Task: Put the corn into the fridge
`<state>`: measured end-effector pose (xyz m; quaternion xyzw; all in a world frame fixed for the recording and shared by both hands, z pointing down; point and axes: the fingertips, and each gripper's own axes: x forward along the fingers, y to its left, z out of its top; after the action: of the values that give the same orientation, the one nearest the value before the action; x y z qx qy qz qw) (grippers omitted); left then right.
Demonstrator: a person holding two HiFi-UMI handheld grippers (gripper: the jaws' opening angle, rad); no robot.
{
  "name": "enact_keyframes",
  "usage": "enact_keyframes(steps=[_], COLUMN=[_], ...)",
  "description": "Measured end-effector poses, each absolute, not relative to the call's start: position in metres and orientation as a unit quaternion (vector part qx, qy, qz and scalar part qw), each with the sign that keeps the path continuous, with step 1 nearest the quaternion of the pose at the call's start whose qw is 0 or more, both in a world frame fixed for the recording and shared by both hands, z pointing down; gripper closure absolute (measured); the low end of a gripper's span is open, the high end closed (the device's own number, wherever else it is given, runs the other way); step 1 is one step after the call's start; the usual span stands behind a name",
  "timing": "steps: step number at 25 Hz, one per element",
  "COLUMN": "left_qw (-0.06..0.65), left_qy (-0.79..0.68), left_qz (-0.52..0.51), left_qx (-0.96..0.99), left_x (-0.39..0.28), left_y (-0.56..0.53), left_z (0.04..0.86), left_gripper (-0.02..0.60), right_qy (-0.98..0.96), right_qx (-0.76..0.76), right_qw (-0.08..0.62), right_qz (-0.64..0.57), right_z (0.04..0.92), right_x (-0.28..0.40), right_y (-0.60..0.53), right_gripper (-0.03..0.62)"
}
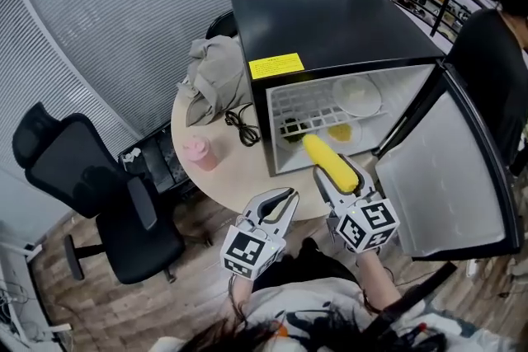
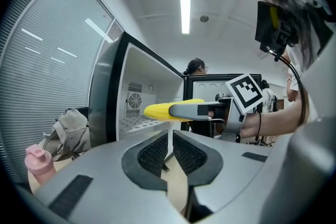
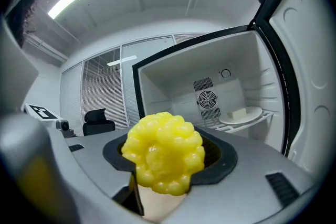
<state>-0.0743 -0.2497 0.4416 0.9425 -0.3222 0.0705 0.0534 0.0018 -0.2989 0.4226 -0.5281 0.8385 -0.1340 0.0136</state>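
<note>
The fingers of our right gripper (image 1: 332, 177) pinch the corn (image 1: 320, 152) at the open mouth of the fridge (image 1: 330, 21), its door (image 1: 445, 169) swung wide. Those of our left gripper (image 1: 285, 198) are pressed together at the edge of the desk (image 1: 214, 177).

fridge (image 1: 330, 21) label (image 1: 276, 65) print too small to read

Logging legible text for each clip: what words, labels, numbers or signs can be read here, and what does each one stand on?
Yellow label on top of the fridge, near its front edge: it carries dark print, too small to read.
Left cube and right cube: black-and-white square markers only, no letters or digits.
No other text can be read in any view.
</note>
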Motion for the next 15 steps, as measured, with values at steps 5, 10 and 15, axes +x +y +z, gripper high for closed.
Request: enact_keyframes(steps=[5,10,15], left_qw=[0.054,0.057,0.058], left_qy=[-0.340,-0.357,-0.376], left_qz=[0.070,0.070,0.071], left_qx=[0.936,0.930,0.922], left_x=[-0.071,-0.071,-0.074], left_y=[-0.262,-0.271,-0.277], left_z=[0.442,0.441,0.441], left_gripper=[0.545,0.545,0.545], right_qy=[0.855,0.869,0.882], right_qx=[-0.505,-0.483,-0.458], right_qw=[-0.012,-0.040,-0.073], right_qz=[-0.116,-0.100,-0.088], right_z=[0.425,0.429,0.434], right_x=[-0.003,-0.012,-0.025], right_y=[-0.338,-0.376,-0.414], right_gripper=[0.339,0.339,0.339])
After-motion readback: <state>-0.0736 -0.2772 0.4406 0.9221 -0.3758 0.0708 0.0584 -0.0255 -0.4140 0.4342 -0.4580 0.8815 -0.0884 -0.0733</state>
